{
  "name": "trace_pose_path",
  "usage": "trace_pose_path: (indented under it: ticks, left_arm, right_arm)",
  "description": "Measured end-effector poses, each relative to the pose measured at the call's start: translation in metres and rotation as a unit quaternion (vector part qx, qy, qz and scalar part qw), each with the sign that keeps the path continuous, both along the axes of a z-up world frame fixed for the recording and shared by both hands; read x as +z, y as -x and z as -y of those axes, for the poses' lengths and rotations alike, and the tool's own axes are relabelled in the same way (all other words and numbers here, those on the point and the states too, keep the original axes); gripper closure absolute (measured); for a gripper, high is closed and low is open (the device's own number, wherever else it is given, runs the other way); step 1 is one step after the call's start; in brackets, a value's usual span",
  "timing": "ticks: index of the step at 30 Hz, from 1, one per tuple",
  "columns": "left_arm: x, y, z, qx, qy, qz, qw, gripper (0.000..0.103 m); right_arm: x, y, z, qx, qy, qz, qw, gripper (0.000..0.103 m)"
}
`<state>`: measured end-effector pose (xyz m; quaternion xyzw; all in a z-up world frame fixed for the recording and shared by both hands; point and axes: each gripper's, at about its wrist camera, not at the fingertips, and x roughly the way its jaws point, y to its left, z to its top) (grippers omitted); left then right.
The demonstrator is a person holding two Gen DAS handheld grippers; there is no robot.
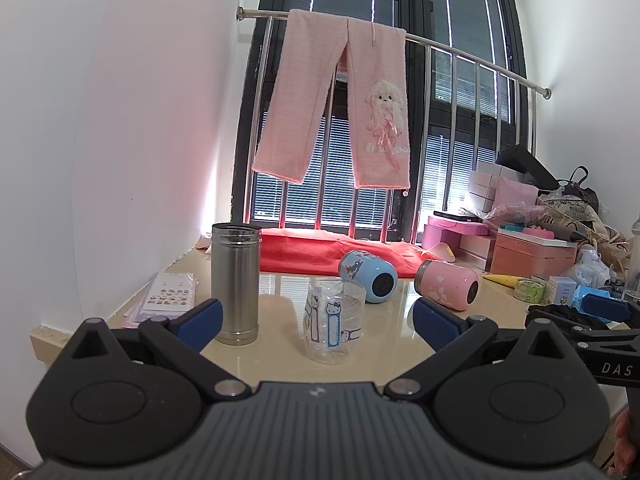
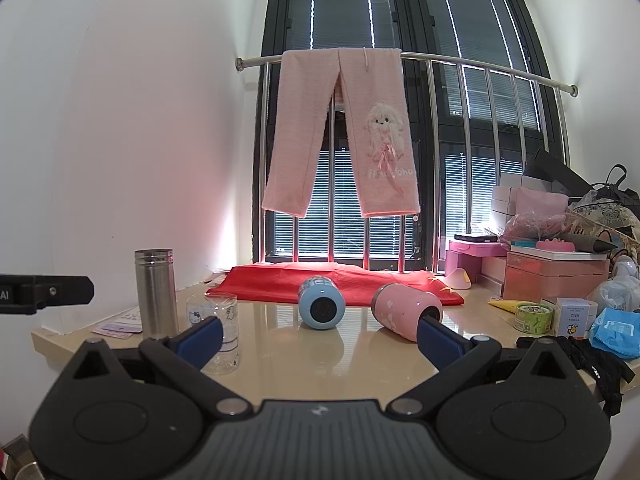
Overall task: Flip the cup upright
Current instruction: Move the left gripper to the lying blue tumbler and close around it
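Both the left gripper [image 1: 318, 320] and right gripper [image 2: 320, 334] have jaws wide apart, holding nothing. The blue cup [image 2: 321, 307] and pink cup [image 2: 406, 311] lie on their sides on the surface [image 2: 340, 356].

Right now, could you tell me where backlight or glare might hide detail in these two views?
Left wrist view: window backlight darkens its frame; the glossy table mirrors the blue cup. Right wrist view: same backlight, fisheye bends the rail, and the clear cup looks faint.
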<state>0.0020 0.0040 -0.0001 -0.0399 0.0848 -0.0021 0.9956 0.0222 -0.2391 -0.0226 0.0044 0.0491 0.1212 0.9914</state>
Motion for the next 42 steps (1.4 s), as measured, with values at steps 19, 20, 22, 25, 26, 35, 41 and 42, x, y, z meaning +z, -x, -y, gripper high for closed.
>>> trace_pose_path:
  ticks: [19, 20, 22, 25, 26, 35, 41, 42]
  left_arm:
    - [0.022, -0.071, 0.047, -0.033, -0.014, -0.022, 0.9991, 0.0]
    - [0.023, -0.079, 0.051, -0.034, -0.017, -0.024, 0.999, 0.0]
    - [0.026, -0.098, 0.061, -0.038, -0.022, -0.034, 0.9985, 0.0]
    - [0.03, -0.134, 0.076, -0.037, -0.025, -0.058, 0.9973, 0.0]
    - [0.031, -0.146, 0.08, -0.038, -0.024, -0.065, 0.9969, 0.0]
    - [0.043, -0.26, 0.118, -0.019, -0.033, -0.146, 0.9885, 0.0]
    - [0.045, -0.348, 0.13, 0.002, -0.035, -0.225, 0.9736, 0.0]
    - [0.044, -0.364, 0.13, 0.007, -0.033, -0.244, 0.9693, 0.0]
  right_arm:
    - [0.003, -0.054, 0.031, -0.014, -0.004, -0.011, 1.0, 0.0]
    - [0.003, -0.062, 0.034, -0.014, -0.004, -0.014, 1.0, 0.0]
    - [0.003, -0.078, 0.042, -0.013, -0.002, -0.019, 1.0, 0.0]
    - [0.001, -0.105, 0.054, -0.012, 0.0, -0.028, 1.0, 0.0]
    - [0.0, -0.116, 0.059, -0.01, 0.0, -0.031, 0.999, 0.0]
    - [-0.011, -0.212, 0.092, 0.011, 0.006, -0.056, 0.998, 0.0]
    - [-0.017, -0.279, 0.108, 0.037, 0.018, -0.069, 0.997, 0.0]
    - [-0.018, -0.288, 0.11, 0.042, 0.02, -0.072, 0.996, 0.0]
